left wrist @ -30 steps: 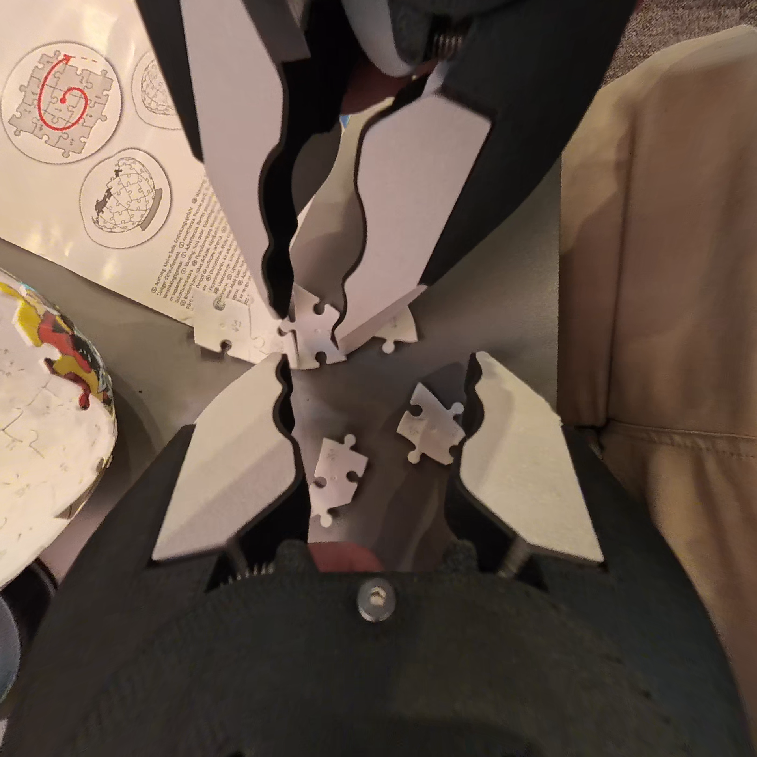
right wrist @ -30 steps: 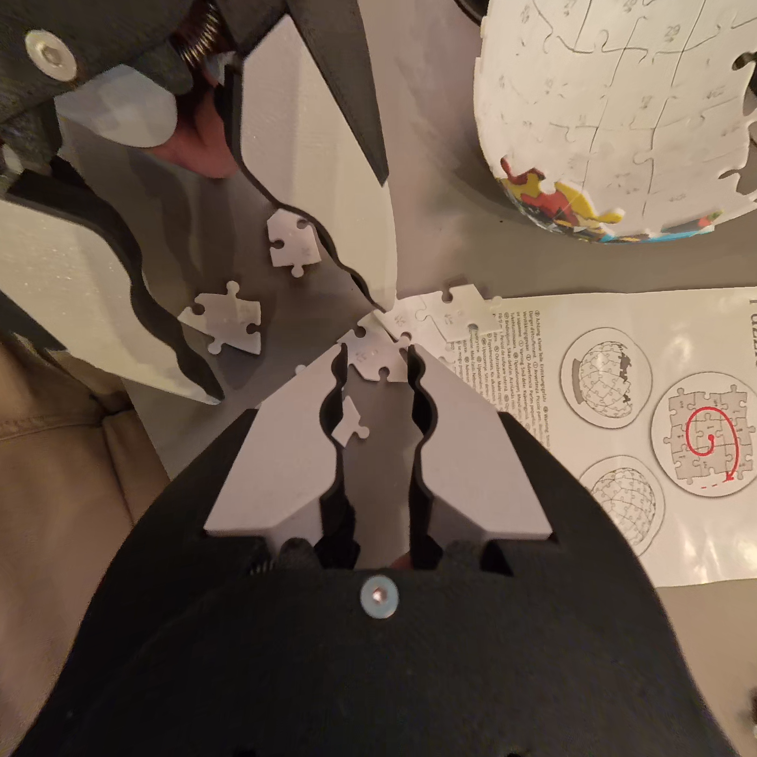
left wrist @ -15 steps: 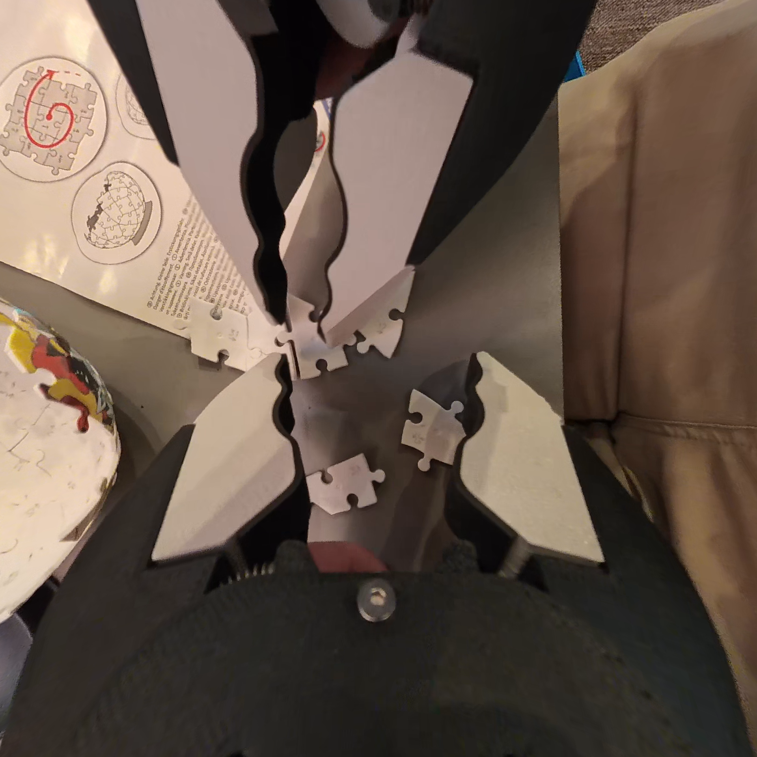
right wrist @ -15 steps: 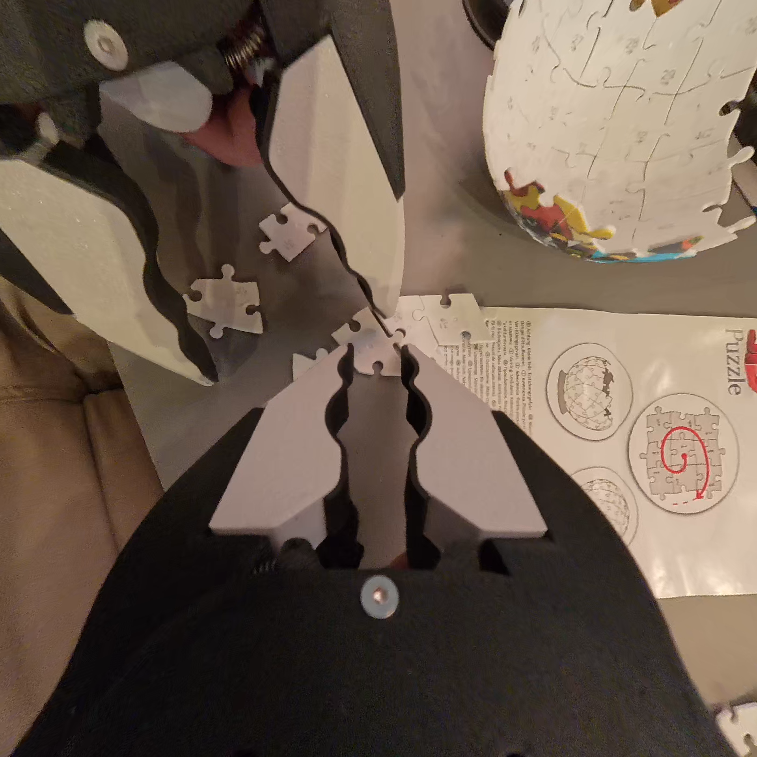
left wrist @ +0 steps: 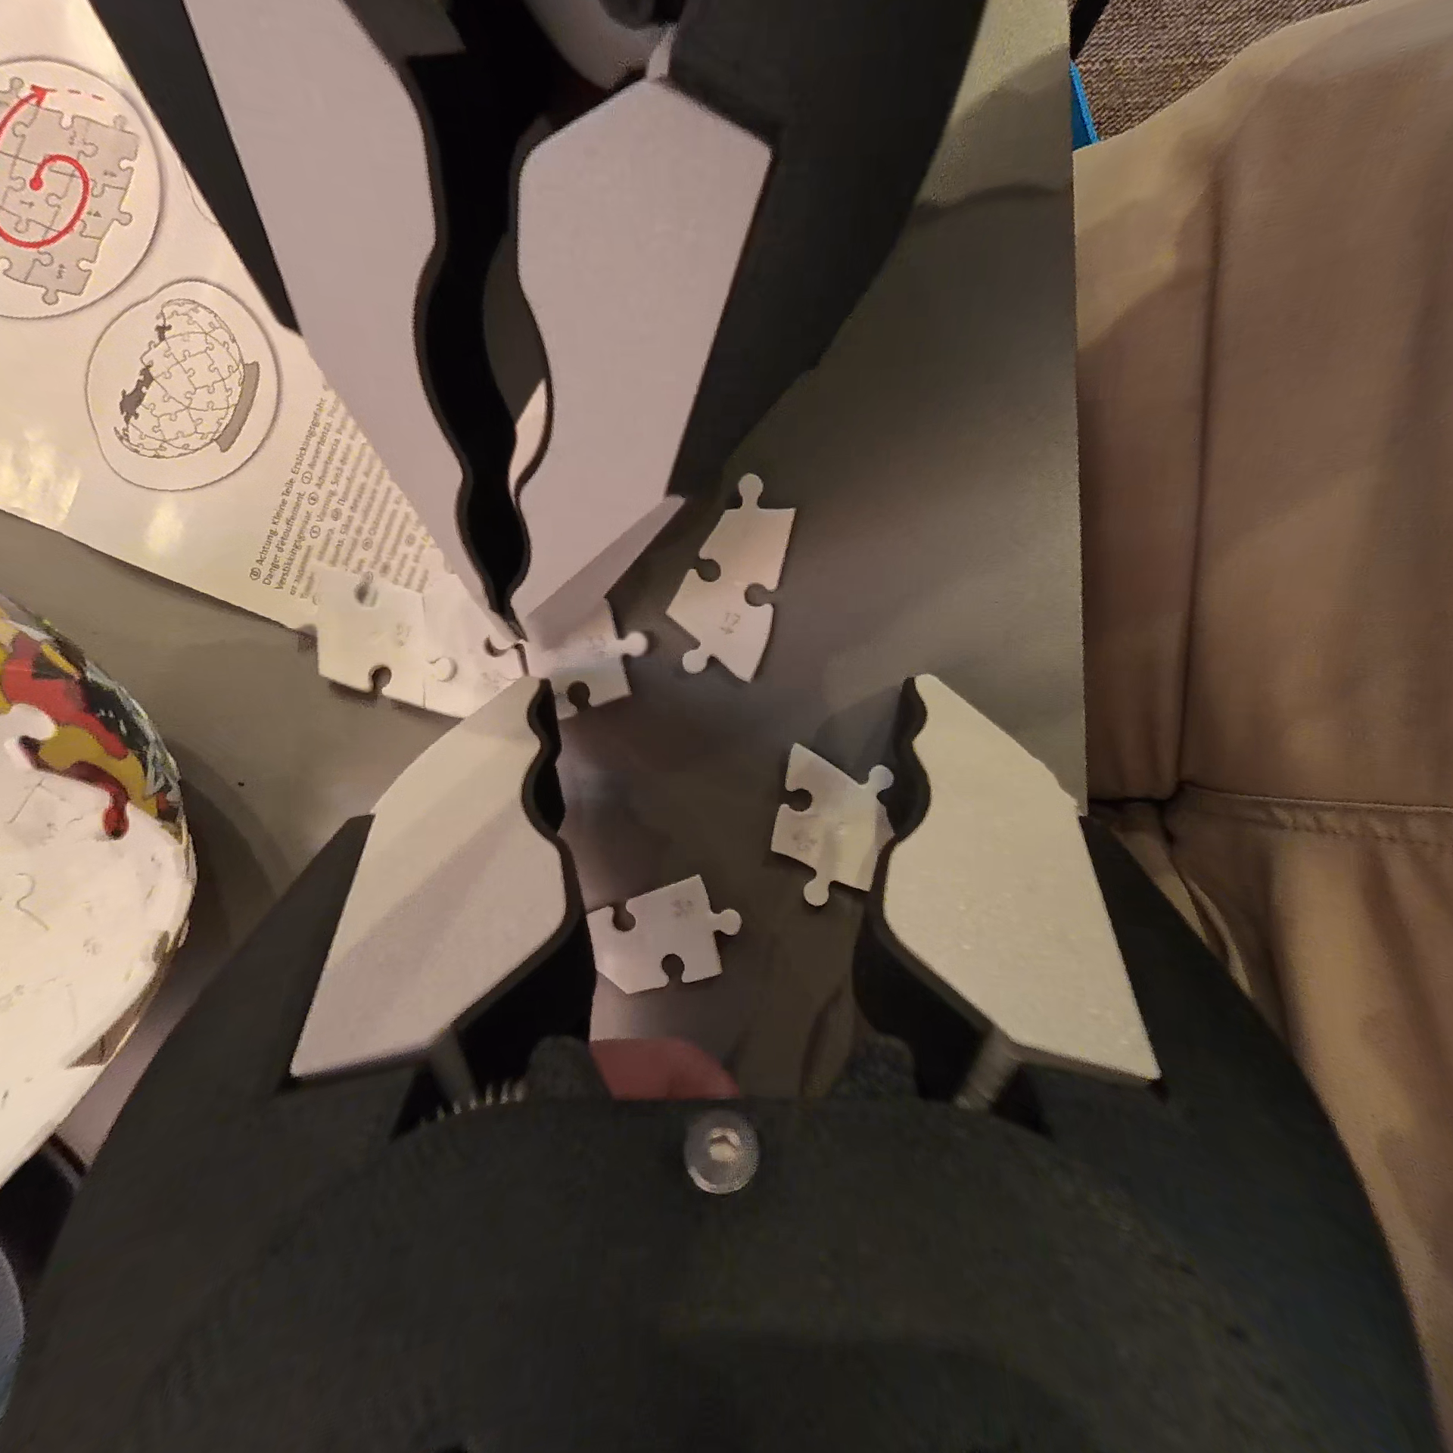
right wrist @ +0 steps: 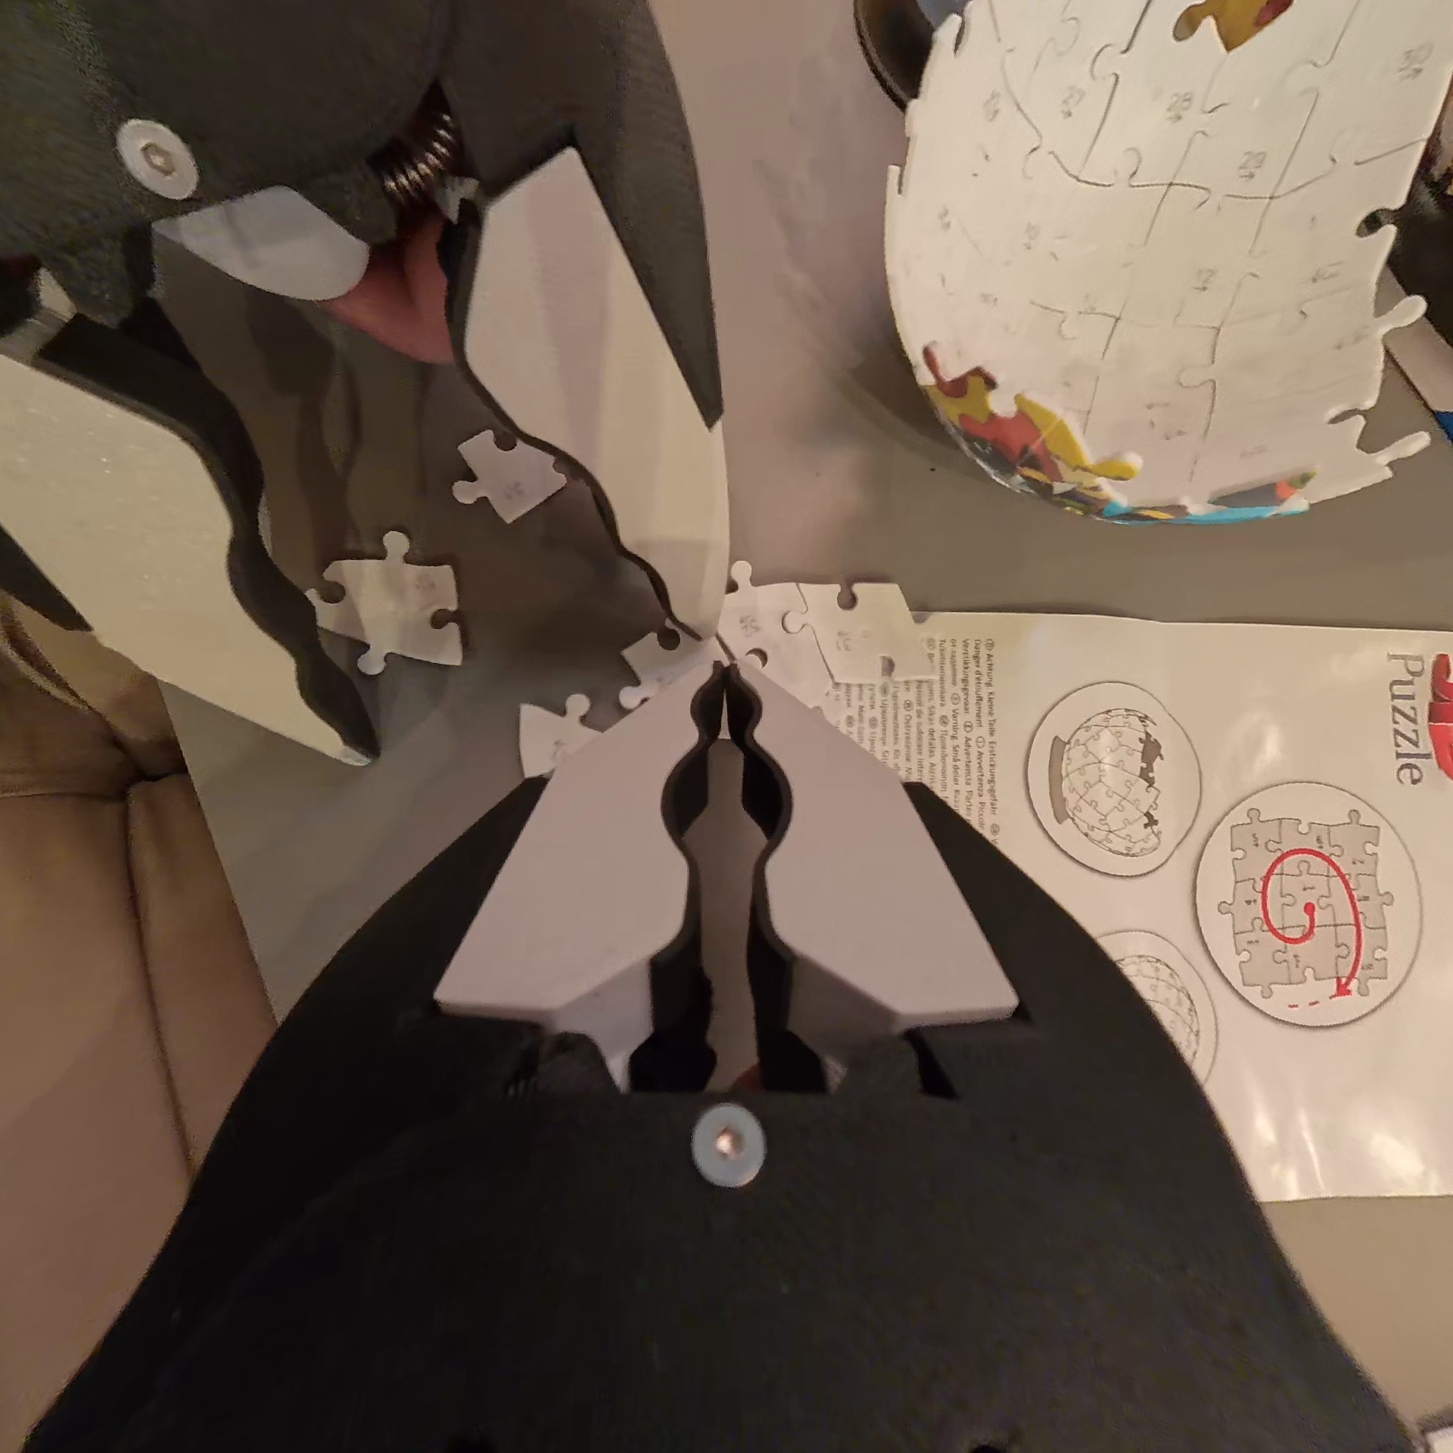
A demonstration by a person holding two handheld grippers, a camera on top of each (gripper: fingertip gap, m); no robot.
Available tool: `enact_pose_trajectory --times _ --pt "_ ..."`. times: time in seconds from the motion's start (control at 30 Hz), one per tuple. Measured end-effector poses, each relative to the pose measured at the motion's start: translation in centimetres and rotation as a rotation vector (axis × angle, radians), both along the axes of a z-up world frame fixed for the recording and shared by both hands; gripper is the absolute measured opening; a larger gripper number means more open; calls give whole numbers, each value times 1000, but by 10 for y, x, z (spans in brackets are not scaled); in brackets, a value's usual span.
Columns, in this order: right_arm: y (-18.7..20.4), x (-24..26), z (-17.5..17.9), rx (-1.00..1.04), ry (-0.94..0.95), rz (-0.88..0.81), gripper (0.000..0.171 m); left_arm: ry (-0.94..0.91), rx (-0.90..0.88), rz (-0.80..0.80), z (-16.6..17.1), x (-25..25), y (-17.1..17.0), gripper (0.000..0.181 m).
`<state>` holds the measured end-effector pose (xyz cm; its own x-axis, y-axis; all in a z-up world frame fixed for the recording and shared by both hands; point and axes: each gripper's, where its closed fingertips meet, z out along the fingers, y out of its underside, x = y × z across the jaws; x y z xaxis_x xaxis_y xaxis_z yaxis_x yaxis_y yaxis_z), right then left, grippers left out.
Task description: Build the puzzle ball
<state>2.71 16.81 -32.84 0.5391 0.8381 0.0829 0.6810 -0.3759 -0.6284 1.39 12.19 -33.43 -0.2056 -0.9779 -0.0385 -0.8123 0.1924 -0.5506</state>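
Right wrist view: right gripper point(right wrist: 725, 668), jaws pinched together on a white puzzle piece point(right wrist: 656, 659) at their tips. Left gripper point(left wrist: 727, 696) gapes empty, one fingertip point(left wrist: 535, 700) touching that piece beside the tabletop's sofa-side edge.

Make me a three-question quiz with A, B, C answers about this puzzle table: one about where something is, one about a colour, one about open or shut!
1. In the right wrist view, where is the puzzle ball?
A top right
B bottom left
C middle

2. What colour is the spiral arrow on the sheet?
A blue
B red
C green

3. The right gripper is:
A wide open
B shut
C out of sight

Answers:
1. A, the ball fills the upper right corner.
2. B, the spiral is drawn in red.
3. B, its fingertips meet.
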Motion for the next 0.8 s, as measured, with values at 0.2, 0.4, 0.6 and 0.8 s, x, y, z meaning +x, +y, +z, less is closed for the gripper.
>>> enact_pose_trajectory --times 0.2,0.4,0.6,0.8 --pt "4 0 0 -18 22 3 0 -5 5 6 2 1 2 82" --pt "4 -1 0 -18 41 23 0 -51 6 48 7 6 12 86" --pt "6 -1 1 -18 50 42 0 -12 -13 39 -1 4 10 84" --pt "9 -2 0 -16 28 76 0 -1 -17 36 -1 4 13 79"
